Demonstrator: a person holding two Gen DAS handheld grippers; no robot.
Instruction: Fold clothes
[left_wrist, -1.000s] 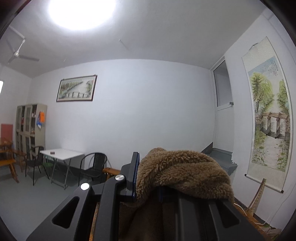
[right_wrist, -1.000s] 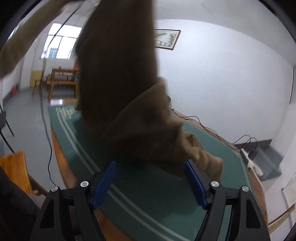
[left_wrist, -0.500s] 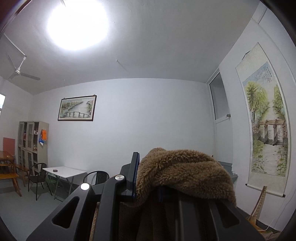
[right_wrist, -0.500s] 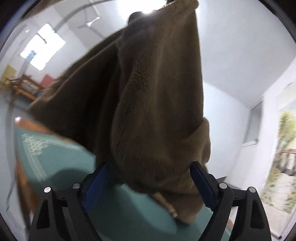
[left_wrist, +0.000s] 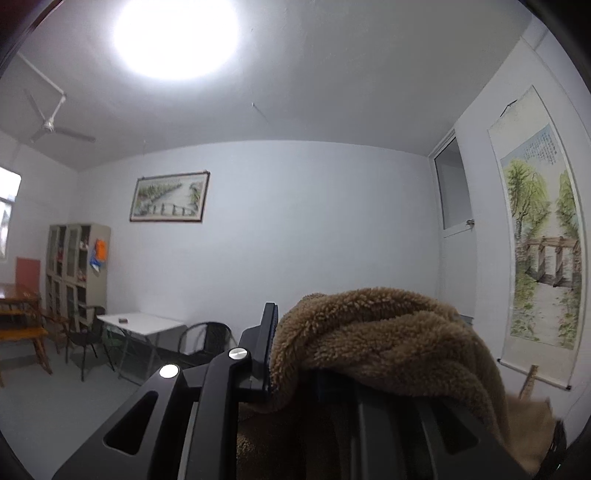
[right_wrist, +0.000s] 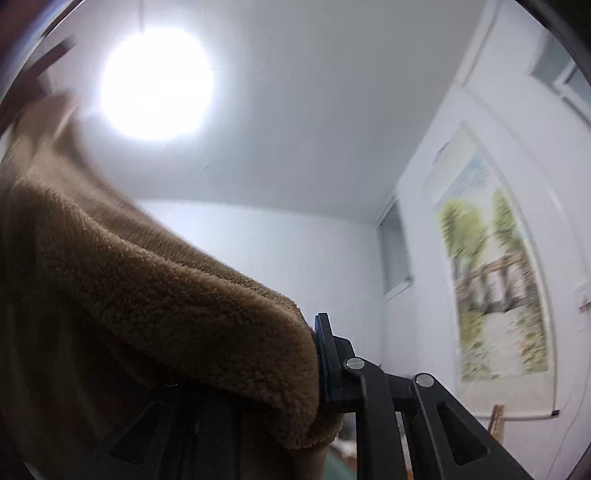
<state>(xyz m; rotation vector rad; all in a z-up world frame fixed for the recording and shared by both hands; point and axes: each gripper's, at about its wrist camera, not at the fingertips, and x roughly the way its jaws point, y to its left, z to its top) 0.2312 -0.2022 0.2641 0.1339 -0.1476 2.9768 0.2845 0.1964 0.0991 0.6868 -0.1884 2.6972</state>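
Note:
A brown fleece garment is bunched between the fingers of my left gripper; the gripper is shut on it and held high, pointing at the far wall. The fleece drapes over the right finger and hides it. In the right wrist view the same brown fleece fills the left half and hangs over the left finger of my right gripper, pressed against the right finger's blue pad. The right gripper is shut on it and tilted up toward the ceiling.
A ceiling lamp glares overhead, and it also shows in the right wrist view. A scroll painting hangs on the right wall. A white folding table, black chairs and a cabinet stand far left.
The right gripper has swung up from the green table toward the ceiling and closed on the hanging fleece. The left gripper has held its grip and tilted up slightly.

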